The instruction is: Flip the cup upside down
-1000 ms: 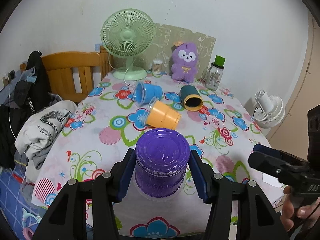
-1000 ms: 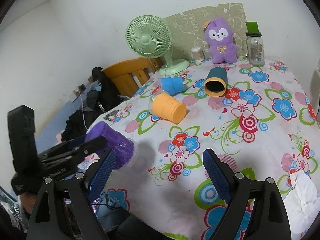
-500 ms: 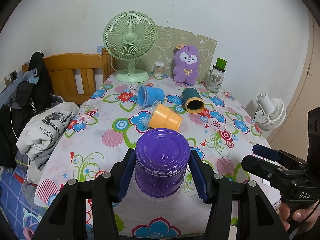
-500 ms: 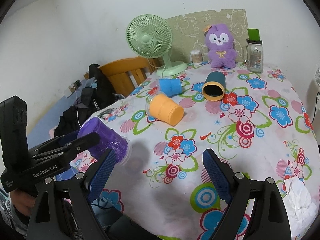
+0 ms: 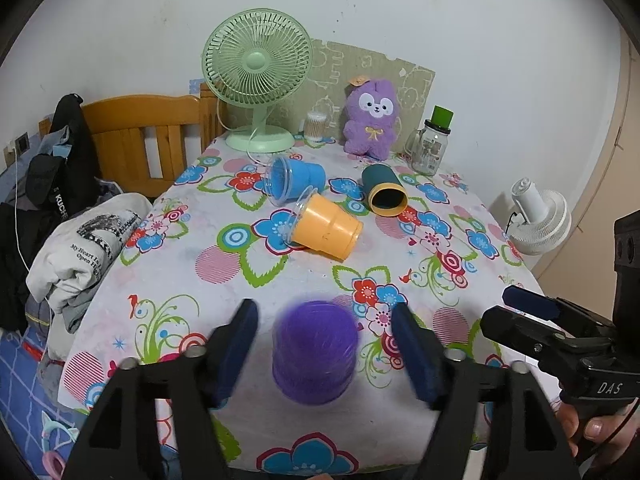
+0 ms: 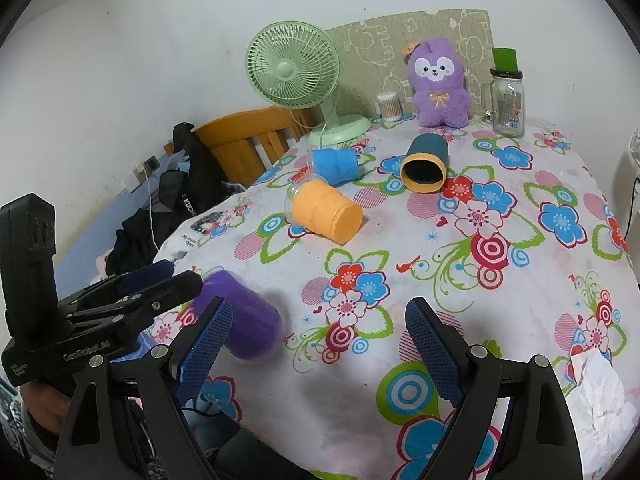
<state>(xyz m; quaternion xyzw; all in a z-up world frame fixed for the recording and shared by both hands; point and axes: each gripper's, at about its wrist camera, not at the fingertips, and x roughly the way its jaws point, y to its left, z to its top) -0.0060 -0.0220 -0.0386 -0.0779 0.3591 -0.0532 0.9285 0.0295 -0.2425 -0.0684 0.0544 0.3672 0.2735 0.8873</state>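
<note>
A purple cup is blurred, base up, between the spread fingers of my left gripper, near the table's front edge; nothing grips it. In the right wrist view the purple cup looks tilted, and I cannot tell whether it rests on the cloth. My left gripper shows there at the left. My right gripper is open and empty over the flowered tablecloth; it also shows in the left wrist view. An orange cup, a blue cup and a dark teal cup lie on their sides mid-table.
A green fan, a purple plush toy, a cotton-swab jar and a glass jar with a green lid stand at the back. A wooden chair with clothes is left, a white fan right, crumpled paper at the front right.
My left gripper has opened and let go of the purple cup, which now sits lower and blurred between the fingers. The right gripper has barely moved.
</note>
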